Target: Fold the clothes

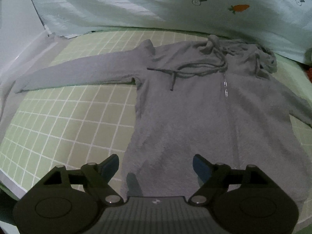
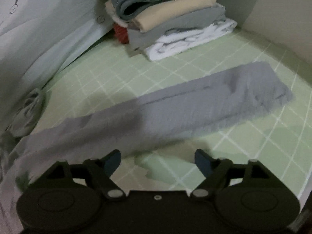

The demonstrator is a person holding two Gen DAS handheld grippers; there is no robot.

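Since the grey hoodie (image 1: 195,107) lies flat on the green checked bed sheet (image 1: 58,120), sleeves spread for folding, your left claw (image 1: 156,167) gapes empty above its hem, your right claw (image 2: 158,161) released beside its sleeve (image 2: 195,105).

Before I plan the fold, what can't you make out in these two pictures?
- Hoodie hem: left wrist view, hidden behind the left gripper.
- Its right sleeve: same view, cut off by the edge.
- Top of the folded pile: right wrist view, cut off, blurred.
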